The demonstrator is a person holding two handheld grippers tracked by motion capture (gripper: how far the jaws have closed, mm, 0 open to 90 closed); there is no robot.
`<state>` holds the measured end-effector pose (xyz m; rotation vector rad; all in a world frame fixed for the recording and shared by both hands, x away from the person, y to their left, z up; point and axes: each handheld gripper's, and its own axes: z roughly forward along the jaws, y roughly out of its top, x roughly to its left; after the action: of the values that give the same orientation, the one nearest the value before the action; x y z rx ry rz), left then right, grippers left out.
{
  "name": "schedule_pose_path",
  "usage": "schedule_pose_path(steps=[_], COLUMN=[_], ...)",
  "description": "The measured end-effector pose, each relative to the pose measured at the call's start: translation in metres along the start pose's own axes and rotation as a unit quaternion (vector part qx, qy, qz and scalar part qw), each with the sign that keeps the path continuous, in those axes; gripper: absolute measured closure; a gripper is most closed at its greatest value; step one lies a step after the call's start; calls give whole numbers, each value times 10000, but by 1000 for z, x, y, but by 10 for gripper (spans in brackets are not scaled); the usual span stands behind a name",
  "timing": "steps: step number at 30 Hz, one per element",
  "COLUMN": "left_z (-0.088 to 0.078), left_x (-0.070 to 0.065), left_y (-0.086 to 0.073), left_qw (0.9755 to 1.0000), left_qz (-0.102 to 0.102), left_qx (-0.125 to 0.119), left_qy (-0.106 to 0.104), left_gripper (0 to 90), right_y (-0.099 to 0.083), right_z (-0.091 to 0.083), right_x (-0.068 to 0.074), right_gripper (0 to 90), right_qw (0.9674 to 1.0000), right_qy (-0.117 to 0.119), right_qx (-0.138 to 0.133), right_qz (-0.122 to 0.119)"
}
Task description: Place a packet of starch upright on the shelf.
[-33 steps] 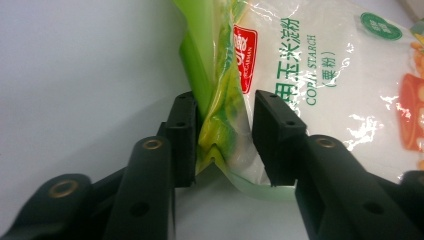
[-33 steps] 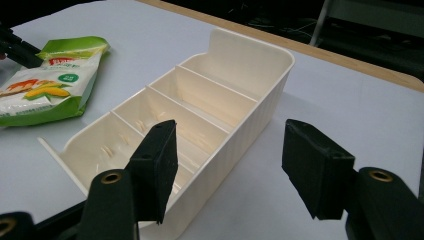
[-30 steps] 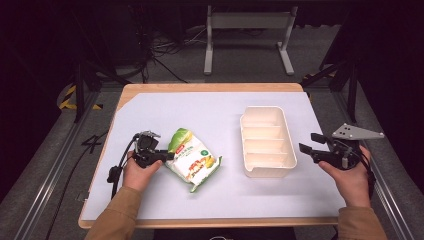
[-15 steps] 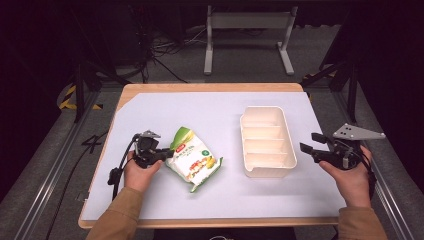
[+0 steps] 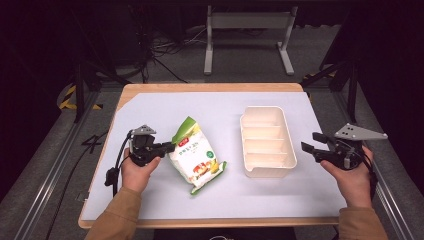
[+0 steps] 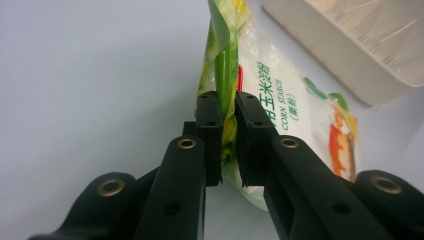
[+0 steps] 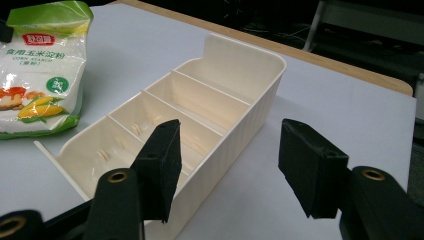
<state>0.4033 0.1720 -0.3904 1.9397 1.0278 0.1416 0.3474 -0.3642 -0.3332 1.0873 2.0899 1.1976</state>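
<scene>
Green-white bag (image 5: 196, 155); cream tray (image 5: 287, 162)

Both sleeves are tan. The left claw (image 5: 169, 146) is black, with brass-coloured rivets along its arms, a small grey plate on top and a black cable trailing behind. The right claw (image 5: 306, 147) is black too, topped by a grey three-cornered plate.

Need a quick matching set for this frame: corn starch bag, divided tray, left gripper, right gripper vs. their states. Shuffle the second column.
Things:
1. corn starch bag
2. divided tray
3. left gripper
4. right gripper

States:
A. jaws apart, nothing between them, beside the tray's right wall
B. cream, compartments empty
C. jaws shut on the bag's edge
D. green and white, pinched at its left edge

Pairs: 1-D, 2-B, 3-C, 4-A
</scene>
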Motion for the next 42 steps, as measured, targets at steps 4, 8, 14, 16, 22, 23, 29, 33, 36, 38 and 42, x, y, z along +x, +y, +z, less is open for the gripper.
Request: schedule_pose_path(steps=[4, 8, 14, 16, 22, 23, 29, 33, 36, 38, 42], left_z=[-7, -14, -25, -30, -42, -44, -51, -54, -58, -59, -67], left_x=[-5, -15, -30, -35, -47, -49, -60, -65, -71, -73, -85], left_y=[4, 9, 15, 17, 22, 22, 26, 27, 29, 30, 34], left_qw=[9992, 9986, 9969, 9961, 9939, 9934, 9909, 9893, 9875, 9869, 9827], left_qz=[-50, 103, 411, 527, 772, 815, 1075, 1164, 1256, 1274, 1444], left_qx=[-181, -271, -417, -480, -620, -635, -682, -734, -767, -790, -951], left_qy=[-356, -446, -527, -515, -494, -494, -427, -488, -561, -588, -668], left_gripper=[829, 832, 836, 837, 841, 842, 845, 848, 851, 851, 852], right_y=[-1, -1, 0, 0, 2, 2, 3, 5, 8, 11, 18], right_z=[2, 3, 3, 3, 3, 4, 4, 4, 5, 5, 4], right_x=[0, 1, 2, 3, 5, 6, 7, 11, 17, 21, 34], right_gripper=[424, 425, 429, 430, 431, 431, 437, 451, 458, 461, 460], right_qw=[10000, 10000, 10000, 10000, 9999, 9999, 9998, 9996, 9991, 9986, 9967], right_qy=[0, 22, 32, 50, 65, 72, 166, 285, 389, 477, 704], right_qx=[32, 52, 31, 25, 28, 24, -2, -31, -66, -94, -180], right_qz=[4, -12, -35, -39, -89, -81, -76, -86, -168, -208, -350])
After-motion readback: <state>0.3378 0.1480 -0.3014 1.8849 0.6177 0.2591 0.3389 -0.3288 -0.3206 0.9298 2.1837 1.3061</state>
